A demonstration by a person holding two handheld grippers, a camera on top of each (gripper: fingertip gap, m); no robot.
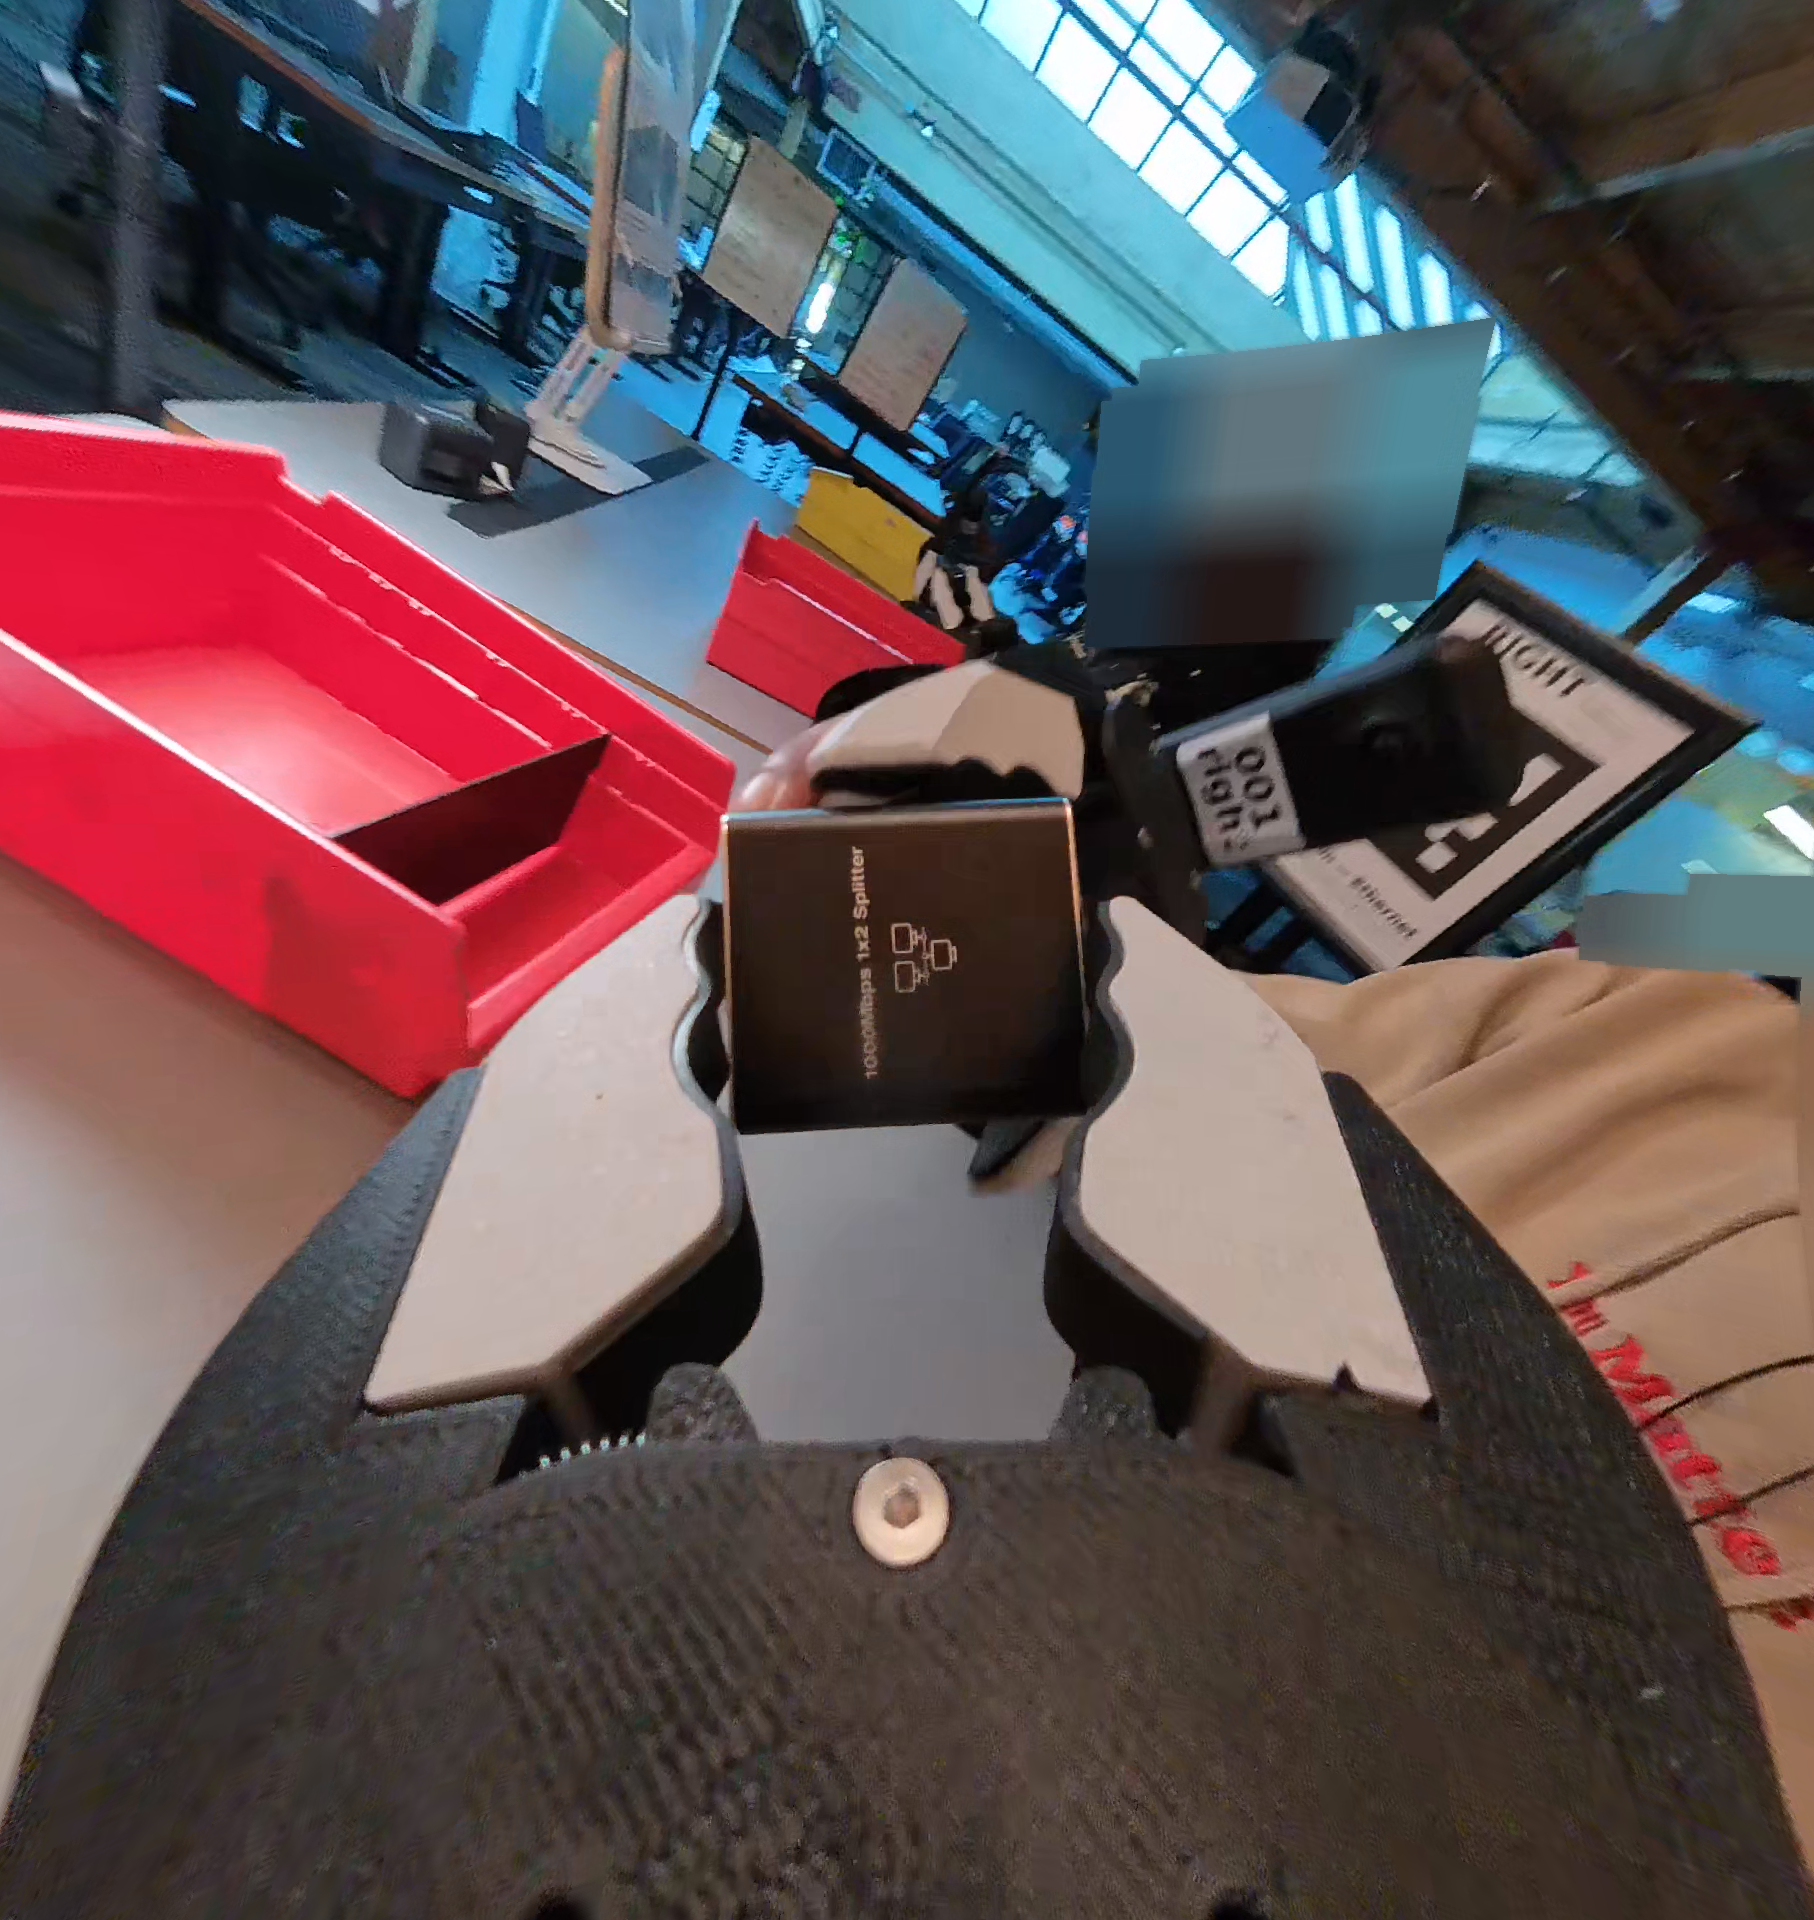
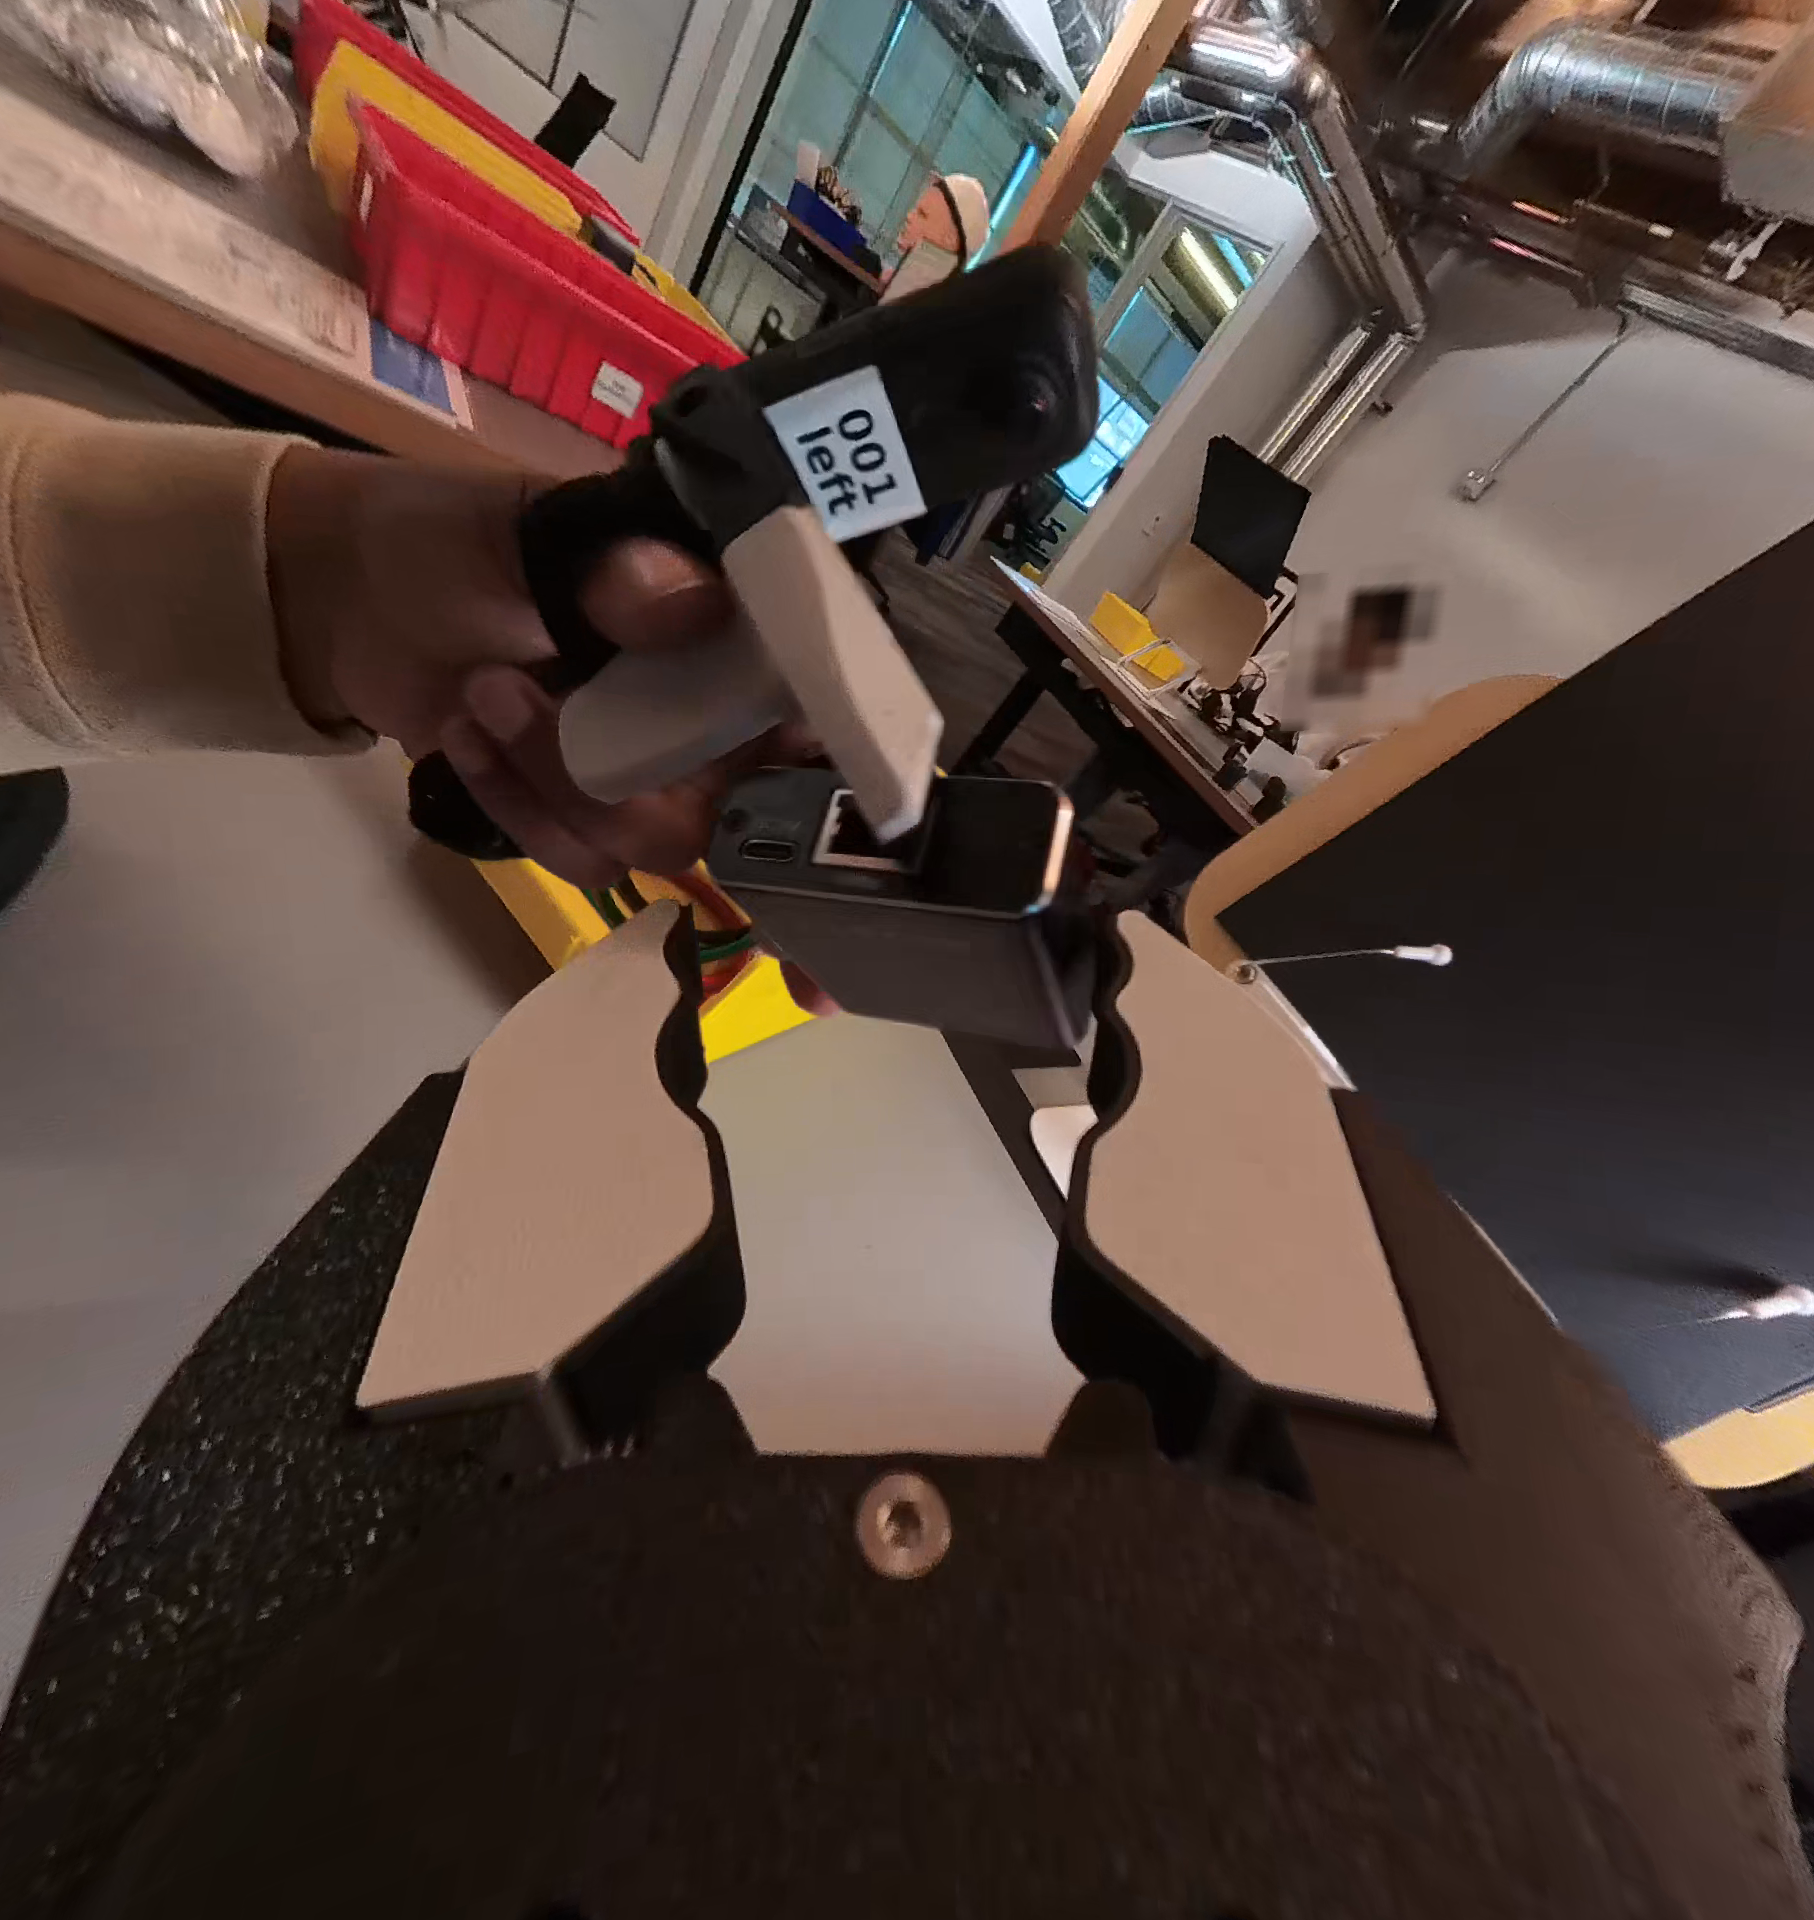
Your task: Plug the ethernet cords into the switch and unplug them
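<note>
Left tool grasps the black switch above a grey table; right tool released.

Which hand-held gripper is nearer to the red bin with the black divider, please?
Left. The left hand-held gripper, holding the switch, sits just right of the red bin; the right hand-held gripper lies beyond the switch, farther away.

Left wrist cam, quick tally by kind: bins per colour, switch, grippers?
Red bins: 2
Yellow bin: 1
Black switch: 1
Grippers: 2, left gripper and right gripper
Total: 6
</note>
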